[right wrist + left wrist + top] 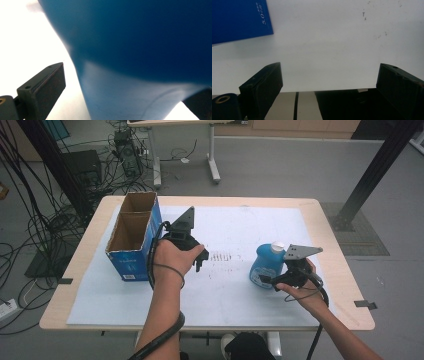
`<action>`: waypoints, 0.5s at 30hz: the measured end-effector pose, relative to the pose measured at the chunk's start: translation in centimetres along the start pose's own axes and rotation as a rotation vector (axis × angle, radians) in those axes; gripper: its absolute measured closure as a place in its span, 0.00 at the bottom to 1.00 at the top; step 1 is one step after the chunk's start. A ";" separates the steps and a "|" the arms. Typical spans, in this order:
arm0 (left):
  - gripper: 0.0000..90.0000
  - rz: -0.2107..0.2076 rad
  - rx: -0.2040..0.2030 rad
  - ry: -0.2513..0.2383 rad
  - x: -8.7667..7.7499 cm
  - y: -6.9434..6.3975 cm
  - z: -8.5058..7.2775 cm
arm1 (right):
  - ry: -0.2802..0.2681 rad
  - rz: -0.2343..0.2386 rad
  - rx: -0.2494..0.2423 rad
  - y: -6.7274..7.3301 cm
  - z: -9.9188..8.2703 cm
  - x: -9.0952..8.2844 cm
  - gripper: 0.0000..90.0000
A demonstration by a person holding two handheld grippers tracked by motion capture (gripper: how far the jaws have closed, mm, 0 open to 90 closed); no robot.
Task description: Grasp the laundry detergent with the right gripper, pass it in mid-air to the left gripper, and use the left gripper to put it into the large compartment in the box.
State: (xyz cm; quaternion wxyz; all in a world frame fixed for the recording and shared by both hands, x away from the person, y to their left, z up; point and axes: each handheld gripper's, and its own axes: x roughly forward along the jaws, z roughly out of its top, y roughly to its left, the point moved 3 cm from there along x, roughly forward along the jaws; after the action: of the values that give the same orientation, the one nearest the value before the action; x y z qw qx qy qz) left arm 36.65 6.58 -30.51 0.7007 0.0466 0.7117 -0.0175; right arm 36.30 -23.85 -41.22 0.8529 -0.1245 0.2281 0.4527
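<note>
A blue bottle (265,261) with a white cap stands upright on the white mat (240,220), right of centre. My right gripper (267,280) is at its near right side, open, with the bottle (140,37) between the jaws. In the right gripper view a strip of mat shows between the left jaw and the bottle, so my right gripper (130,82) is not clamped. My left gripper (200,261) hovers over the mat just right of an open blue cardboard box (131,255). In its own view my left gripper (330,72) is open and holds nothing, and the box's corner (237,20) shows at upper left.
The box has two open brown compartments and stands at the table's left side. Beyond the wooden table edge (210,199) are tangled floor cables (45,220), desk legs (214,165) and a black slanted post (375,170) at the right.
</note>
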 end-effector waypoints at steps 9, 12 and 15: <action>0.08 -0.001 -0.002 0.000 -0.1 0.0 -0.1 | -0.003 -0.005 -0.001 0.0 0.1 -0.1 0.02; 0.08 0.001 0.002 0.002 -0.1 0.0 -0.1 | -0.003 -0.004 -0.002 0.0 0.1 -0.1 0.02; 0.08 0.003 -0.001 0.001 -0.2 0.0 -0.1 | -0.002 -0.005 -0.003 0.1 0.1 -0.1 0.02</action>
State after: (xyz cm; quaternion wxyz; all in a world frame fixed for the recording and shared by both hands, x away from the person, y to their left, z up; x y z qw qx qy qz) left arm 36.50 6.60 -30.30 0.7003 0.0473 0.7121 -0.0162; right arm 36.17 -23.81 -41.04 0.8541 -0.1257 0.2262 0.4511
